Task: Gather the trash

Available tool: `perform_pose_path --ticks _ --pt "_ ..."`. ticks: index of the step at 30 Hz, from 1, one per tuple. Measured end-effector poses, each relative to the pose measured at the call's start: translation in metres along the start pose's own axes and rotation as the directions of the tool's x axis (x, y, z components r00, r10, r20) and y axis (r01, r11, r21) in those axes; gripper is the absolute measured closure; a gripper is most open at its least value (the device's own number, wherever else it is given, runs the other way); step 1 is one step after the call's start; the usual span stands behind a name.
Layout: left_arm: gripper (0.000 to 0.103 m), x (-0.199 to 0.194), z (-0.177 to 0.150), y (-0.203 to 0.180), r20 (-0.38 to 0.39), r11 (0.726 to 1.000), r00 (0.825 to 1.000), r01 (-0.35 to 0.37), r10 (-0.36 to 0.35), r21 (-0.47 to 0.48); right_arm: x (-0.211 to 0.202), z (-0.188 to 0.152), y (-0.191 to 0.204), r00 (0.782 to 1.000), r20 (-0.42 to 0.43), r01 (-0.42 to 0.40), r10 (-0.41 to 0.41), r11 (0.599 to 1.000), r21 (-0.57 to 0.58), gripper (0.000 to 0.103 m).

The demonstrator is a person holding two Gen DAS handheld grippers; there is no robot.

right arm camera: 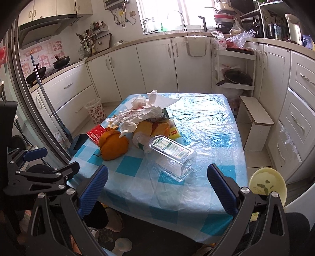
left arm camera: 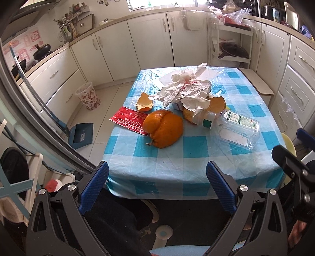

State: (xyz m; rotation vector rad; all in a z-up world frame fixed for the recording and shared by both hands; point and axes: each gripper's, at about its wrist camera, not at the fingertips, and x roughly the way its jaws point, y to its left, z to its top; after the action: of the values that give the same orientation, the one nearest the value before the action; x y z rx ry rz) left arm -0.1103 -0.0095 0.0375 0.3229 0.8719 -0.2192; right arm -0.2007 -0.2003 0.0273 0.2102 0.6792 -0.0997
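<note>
At the near table (left arm camera: 177, 165) edge, left wrist view: left gripper (left arm camera: 157, 181) spread wide, empty; orange peel (left arm camera: 163, 131), tissues (left arm camera: 187, 86), bottle (left arm camera: 239, 128) lie mid-table. Right wrist view: right gripper (right arm camera: 157, 187) likewise open, bottle (right arm camera: 171, 155) just ahead.

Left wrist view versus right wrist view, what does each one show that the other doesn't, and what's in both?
Only the left wrist view shows the detached curl of orange peel beside the red wrapper, and the blue dustpan on the floor.

Only the right wrist view shows the yellow packet behind the pile, the pale yellow stool and the sink tap.

Both show the checked tablecloth, orange peel ball, crumpled white bag, clear bottle, patterned wastebasket, and open, empty tongs.
</note>
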Motion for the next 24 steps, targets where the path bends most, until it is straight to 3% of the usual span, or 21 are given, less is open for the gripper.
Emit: perform_pose_path --ticks 9,17,24 --pt "0.008 0.031 0.016 -0.008 -0.021 1.000 1.000 -0.021 0.022 0.022 0.036 0.011 -0.020 1.000 -0.030 0.007 -0.007 1.000 -0.010 0.006" --pt "0.008 0.064 0.033 -0.014 -0.038 0.997 0.999 0.012 -0.009 0.072 0.058 0.013 -0.029 0.997 -0.078 -0.003 0.002 1.000 -0.014 0.006" --pt "0.008 0.088 0.067 -0.032 -0.024 0.990 0.999 0.041 -0.038 0.135 0.066 0.014 -0.037 0.996 -0.093 -0.010 0.012 1.000 0.022 0.006"
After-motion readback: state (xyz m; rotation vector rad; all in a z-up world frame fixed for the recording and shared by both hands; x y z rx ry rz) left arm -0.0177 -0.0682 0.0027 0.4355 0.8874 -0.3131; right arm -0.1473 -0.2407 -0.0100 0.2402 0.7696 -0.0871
